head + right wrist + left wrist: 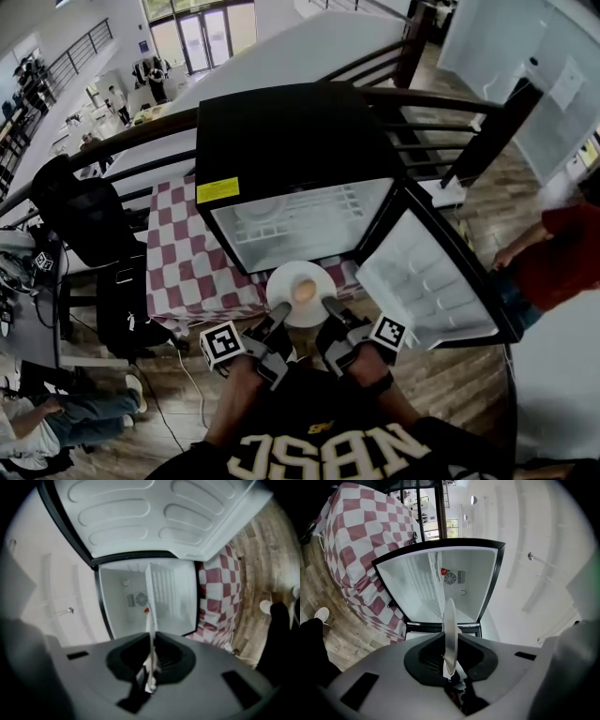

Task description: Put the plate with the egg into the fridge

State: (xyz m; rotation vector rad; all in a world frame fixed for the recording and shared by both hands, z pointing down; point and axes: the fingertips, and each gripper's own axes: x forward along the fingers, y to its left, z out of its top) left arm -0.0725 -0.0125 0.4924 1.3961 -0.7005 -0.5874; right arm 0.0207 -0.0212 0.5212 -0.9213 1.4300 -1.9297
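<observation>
Gripping the white plate by its near rim, left gripper and right gripper alike clamped on it, holding it flat and face up, round with no long axis, egg at centre, just before the open fridge.

Wood-plank floor, checkered tablecloth, dark railing, bright glass doors beyond.

Open-plan office mezzanine, railing, glass doors below
</observation>
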